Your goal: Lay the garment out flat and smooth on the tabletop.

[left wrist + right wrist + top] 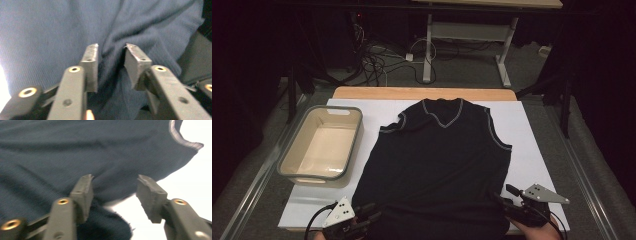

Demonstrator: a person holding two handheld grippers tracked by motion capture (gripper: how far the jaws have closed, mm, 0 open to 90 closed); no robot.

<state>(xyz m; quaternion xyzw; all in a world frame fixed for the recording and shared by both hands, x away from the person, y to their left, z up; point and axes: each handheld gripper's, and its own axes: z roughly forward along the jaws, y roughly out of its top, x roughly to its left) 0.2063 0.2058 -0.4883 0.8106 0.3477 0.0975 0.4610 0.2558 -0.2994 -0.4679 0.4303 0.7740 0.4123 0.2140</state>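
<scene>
White sheeting covers the worktop (532,125), a dark vest (437,160) spread flat on it. Left claw (110,53) and right claw (115,182) stand released at its near hem corners, cloth between their jaws.

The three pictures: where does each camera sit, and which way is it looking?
High view: fixed above the person's side, looking forward and down on the table, the dark sleeveless vest and the tub; both hands come in at the bottom with the left claw and right claw.
Left gripper view: rides on the left claw, looking along its parted jaws at creased vest fabric.
Right gripper view: rides on the right claw, jaws apart over the vest's edge and white table.
Shared: all three show the vest.
</scene>
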